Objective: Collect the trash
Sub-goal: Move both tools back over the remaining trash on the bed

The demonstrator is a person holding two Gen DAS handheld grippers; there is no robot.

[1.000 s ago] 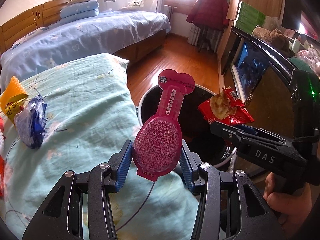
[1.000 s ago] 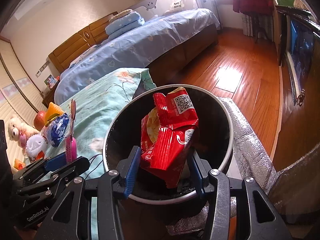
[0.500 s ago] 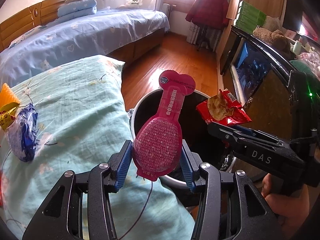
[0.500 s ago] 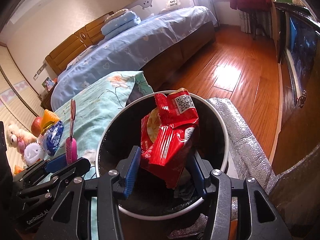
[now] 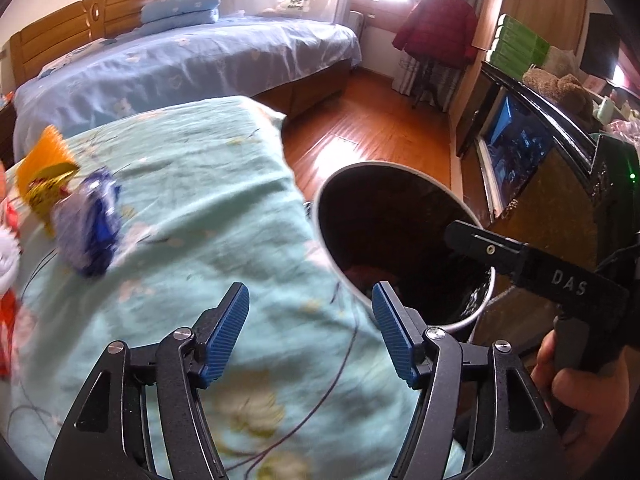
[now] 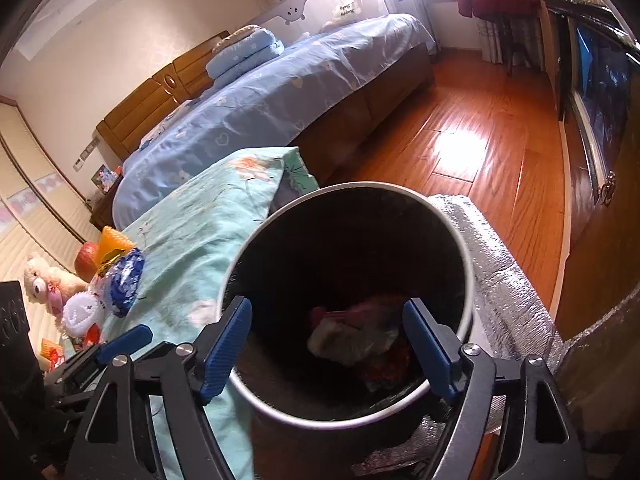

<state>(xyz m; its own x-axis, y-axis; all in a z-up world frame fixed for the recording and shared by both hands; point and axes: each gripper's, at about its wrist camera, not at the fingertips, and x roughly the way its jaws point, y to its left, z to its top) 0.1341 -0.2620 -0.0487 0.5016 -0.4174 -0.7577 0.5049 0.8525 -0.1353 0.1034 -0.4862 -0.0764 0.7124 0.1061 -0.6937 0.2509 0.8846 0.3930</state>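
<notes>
Both of your grippers are empty. The left gripper [image 5: 310, 330] hangs over the pale green floral quilt [image 5: 192, 200] beside the bin, its jaws opening with nothing between the blue ribbed pads. The right gripper [image 6: 326, 346] hangs above the round black waste bin with a pale rim [image 6: 466, 248], its jaws also opening and nothing between them.

Part of the task is done: crumpled red and pale wrappers [image 6: 360, 336] lie at the bottom of the bin.

Trash is left on the quilt, well apart from the bin: a crumpled blue-and-white foil wrapper [image 5: 90, 226] and, touching it, an orange-and-yellow snack bag [image 5: 44, 172]. More red scraps [image 5: 10, 320] sit at the left edge, too blurred to identify. Judged from this, you have several more pickups to make
</notes>
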